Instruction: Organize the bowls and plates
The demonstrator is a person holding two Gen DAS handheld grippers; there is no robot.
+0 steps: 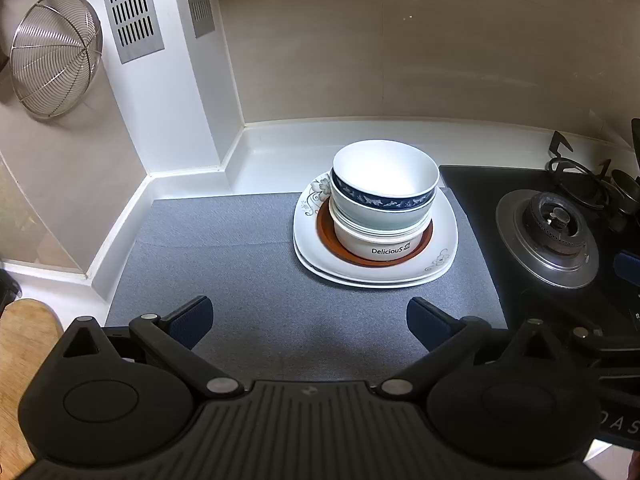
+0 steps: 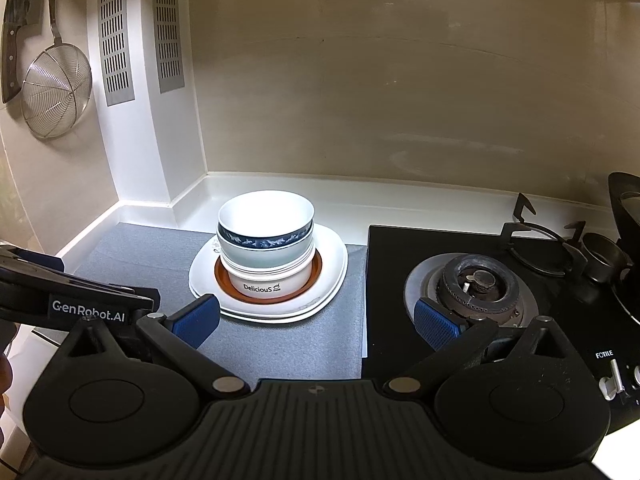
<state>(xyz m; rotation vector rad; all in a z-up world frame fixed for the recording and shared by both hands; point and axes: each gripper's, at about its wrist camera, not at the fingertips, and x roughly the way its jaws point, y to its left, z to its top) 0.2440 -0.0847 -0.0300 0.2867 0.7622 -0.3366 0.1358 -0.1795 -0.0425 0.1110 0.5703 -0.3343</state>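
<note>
One stack of dishes stands on a grey mat (image 1: 240,264). At the bottom lie white square plates (image 1: 440,256) (image 2: 332,256), then a brown-rimmed plate (image 1: 326,232) (image 2: 224,286). On that sits a white bowl marked "Delicious" (image 1: 384,246) (image 2: 264,284), with a pale bowl and a blue-banded white bowl (image 1: 384,176) (image 2: 266,220) nested on top. My left gripper (image 1: 310,320) is open and holds nothing, in front of the stack. My right gripper (image 2: 318,322) is open too, to the right front of the stack, over the edge between mat and hob.
A black gas hob with a burner (image 1: 554,224) (image 2: 476,284) lies right of the mat. A wire skimmer (image 1: 52,68) (image 2: 56,92) and a cleaver (image 2: 20,28) hang on the left wall. White wall and column close the back and left. A wooden board (image 1: 24,344) lies at front left.
</note>
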